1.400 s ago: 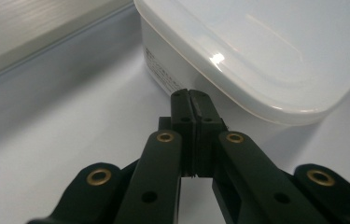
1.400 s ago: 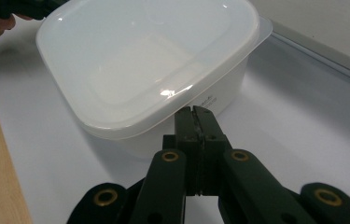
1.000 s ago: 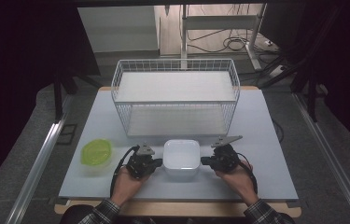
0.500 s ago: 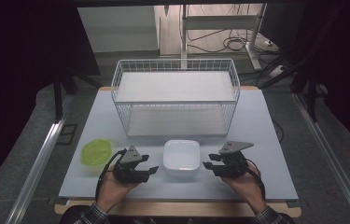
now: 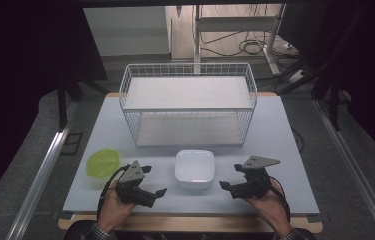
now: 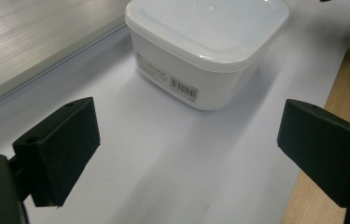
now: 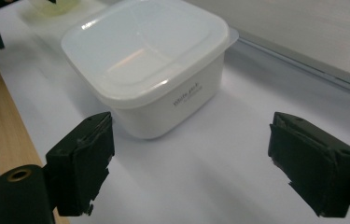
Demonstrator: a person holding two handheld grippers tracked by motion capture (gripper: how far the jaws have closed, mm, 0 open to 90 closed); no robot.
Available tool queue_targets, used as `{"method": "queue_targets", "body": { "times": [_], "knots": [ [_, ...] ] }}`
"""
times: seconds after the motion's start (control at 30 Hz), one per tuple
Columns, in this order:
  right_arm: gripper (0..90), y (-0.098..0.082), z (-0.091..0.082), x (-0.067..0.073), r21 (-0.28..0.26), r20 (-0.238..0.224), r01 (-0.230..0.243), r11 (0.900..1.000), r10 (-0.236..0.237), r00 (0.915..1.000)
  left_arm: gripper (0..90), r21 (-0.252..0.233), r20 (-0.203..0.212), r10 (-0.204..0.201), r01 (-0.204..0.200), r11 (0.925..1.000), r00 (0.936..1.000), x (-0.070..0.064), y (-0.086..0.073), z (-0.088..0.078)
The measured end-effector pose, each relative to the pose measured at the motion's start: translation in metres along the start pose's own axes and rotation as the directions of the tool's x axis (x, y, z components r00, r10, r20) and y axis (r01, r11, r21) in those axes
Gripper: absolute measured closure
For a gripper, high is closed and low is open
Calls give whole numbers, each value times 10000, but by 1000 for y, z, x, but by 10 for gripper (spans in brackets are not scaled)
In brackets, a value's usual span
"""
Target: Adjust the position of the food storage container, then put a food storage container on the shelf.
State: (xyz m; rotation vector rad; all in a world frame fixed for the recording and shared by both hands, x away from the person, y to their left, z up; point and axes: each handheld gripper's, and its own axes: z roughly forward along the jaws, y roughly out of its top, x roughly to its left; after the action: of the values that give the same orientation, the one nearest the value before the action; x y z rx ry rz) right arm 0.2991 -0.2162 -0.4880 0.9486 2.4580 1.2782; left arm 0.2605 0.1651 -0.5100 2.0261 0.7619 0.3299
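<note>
Both grippers, left gripper (image 5: 156, 181) and right gripper (image 5: 228, 176), have just been opening, nothing between; the square white lidded plastic container (image 5: 194, 168) is judged light, stiff, slippery, best clasped across opposite walls.

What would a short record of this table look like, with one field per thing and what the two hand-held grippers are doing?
container: white square plastic container with lid, standing near the front of the table, touched by nothing
basket: white wire basket, behind the container
lid: round yellow-green plastic lid, front left
left gripper: open, jaws just opened, nothing between them
right gripper: open, jaws just opened, nothing between them
</note>
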Motion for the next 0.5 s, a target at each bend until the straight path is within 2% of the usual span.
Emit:
{"method": "queue_targets", "body": {
  "times": [0.1,0.23,0.37,0.4,0.5],
  "knots": [
    [106,-1,2,0,18,108,32,10000,-32,9999,40,-119,164,-207,209,9997,9997,1,0,2],
    [84,-1,4,-1,12,217,170,9999,-170,9996,41,-80,155,-187,189,9998,9997,2,0,4],
    [82,-1,5,-2,111,145,-10,9999,8,9999,52,106,13,-116,116,9999,9999,2,2,5],
    [82,0,5,-2,101,127,-16,9999,15,9999,52,240,-58,-147,148,9996,9999,1,3,6],
    [83,1,6,-3,99,142,84,9999,-85,9999,58,497,61,-389,386,9980,9992,1,5,8]
  ]
}}
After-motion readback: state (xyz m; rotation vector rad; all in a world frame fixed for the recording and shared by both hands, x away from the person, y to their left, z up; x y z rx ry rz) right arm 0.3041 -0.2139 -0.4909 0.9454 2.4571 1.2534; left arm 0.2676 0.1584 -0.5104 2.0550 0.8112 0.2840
